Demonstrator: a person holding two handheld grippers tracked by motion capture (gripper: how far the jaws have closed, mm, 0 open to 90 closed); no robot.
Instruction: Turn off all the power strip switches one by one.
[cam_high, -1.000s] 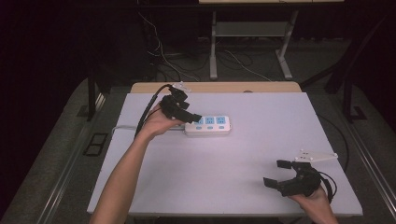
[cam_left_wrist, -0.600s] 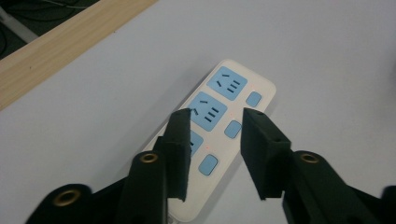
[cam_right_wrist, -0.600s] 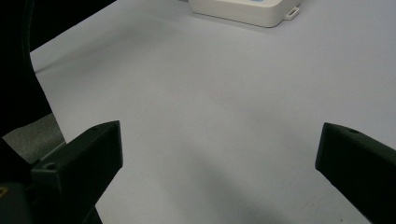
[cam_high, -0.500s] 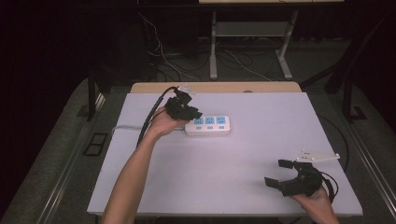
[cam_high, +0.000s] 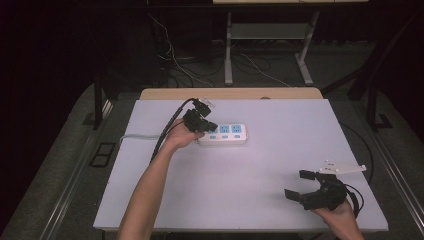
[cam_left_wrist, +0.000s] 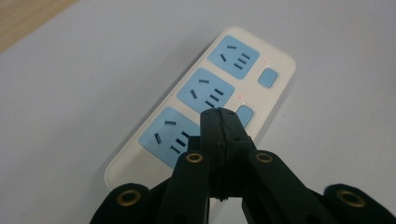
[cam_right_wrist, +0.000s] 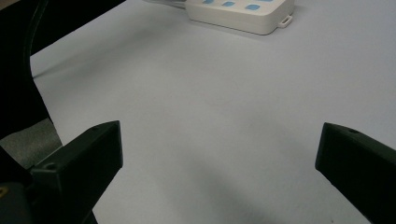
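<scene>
- My left gripper (cam_left_wrist: 219, 122) has just been closing: its two black jaws now stand pressed flat together with nothing between them, forming one blunt tip.
- Against the high view of a second ago, this hand has come down toward the table and sits lower over the strip's near-left end.
- The white plastic power strip with three pale-blue socket faces (cam_left_wrist: 205, 100) lies flat directly beyond and beneath that closed tip. It has not shifted on the table.
- In the left gripper view, the tip hangs over the row of small blue rocker buttons (cam_left_wrist: 243, 114) along the strip's edge. It covers the button nearest me and ends just short of the middle one. Whether it already touches plastic, I cannot tell.
- Small red indicator dots show beside the two farther buttons.
- Judgement: shutting the jaws turns the left gripper into a pressing finger, so the step in hand is pushing a switch button, not lifting the strip.
- Judgement: the press looks imminent or just begun; the strip could slide if I push at an angle.
- My right gripper (cam_high: 305, 187) is unchanged in place, well apart from the strip near my side of the white table top (cam_high: 260, 175). Its jaws stand wide open and hold nothing.
- From the right gripper, the strip lies far ahead, at the opposite side of the surface.
</scene>
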